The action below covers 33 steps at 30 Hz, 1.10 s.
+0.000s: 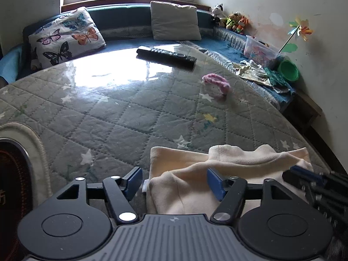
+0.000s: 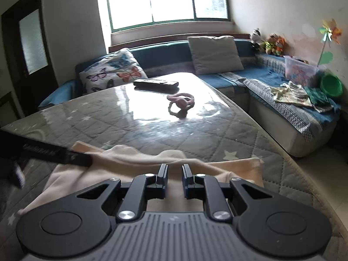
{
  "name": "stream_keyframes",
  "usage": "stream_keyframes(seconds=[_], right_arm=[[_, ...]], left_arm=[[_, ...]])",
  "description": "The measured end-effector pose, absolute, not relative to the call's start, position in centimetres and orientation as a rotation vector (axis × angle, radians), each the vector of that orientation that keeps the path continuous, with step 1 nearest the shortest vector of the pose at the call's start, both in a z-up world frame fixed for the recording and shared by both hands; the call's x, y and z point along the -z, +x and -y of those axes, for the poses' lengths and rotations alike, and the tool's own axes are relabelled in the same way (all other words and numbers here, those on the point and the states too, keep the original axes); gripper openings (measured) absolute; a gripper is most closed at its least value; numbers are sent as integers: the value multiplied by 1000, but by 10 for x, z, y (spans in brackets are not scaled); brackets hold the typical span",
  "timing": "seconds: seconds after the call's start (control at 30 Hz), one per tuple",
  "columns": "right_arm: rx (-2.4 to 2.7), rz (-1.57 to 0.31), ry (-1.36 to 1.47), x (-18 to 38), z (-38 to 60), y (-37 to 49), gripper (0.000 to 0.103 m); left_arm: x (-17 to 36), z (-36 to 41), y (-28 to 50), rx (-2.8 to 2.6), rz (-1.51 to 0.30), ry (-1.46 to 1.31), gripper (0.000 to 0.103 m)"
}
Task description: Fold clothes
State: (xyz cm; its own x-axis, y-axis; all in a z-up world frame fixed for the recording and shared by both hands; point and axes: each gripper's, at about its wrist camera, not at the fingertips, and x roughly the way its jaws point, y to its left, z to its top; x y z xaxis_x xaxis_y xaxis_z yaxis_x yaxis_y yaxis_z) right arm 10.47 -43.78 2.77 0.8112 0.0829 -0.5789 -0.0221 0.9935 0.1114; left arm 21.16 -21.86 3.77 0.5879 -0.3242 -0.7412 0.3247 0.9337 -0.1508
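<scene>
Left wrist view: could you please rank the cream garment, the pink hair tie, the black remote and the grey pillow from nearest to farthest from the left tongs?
1. Cream garment, right between the open left tongs.
2. Pink hair tie, mid-table, right of centre.
3. Black remote, far table edge.
4. Grey pillow, on the sofa beneath the window.

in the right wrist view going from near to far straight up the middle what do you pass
right gripper → cream garment → pink hair tie → black remote → grey cushion → window
</scene>
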Motion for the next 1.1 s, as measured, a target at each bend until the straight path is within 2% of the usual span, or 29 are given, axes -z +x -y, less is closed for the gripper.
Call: stream_keyframes(seconds=[0.13, 0.33, 0.73, 1.1], right_arm=[[-91, -613, 81, -33, 428, 81, 24], [-110, -605, 79, -36, 418, 49, 31], [-91, -580, 28, -19, 399, 22, 32], [6, -591, 96, -18, 436, 4, 36]], left_arm=[[-44, 214, 193, 395, -845, 4, 84], [-44, 205, 155, 411, -804, 54, 88], [-24, 189, 129, 374, -776, 101, 92], [-23, 185, 126, 380, -770, 89, 94]])
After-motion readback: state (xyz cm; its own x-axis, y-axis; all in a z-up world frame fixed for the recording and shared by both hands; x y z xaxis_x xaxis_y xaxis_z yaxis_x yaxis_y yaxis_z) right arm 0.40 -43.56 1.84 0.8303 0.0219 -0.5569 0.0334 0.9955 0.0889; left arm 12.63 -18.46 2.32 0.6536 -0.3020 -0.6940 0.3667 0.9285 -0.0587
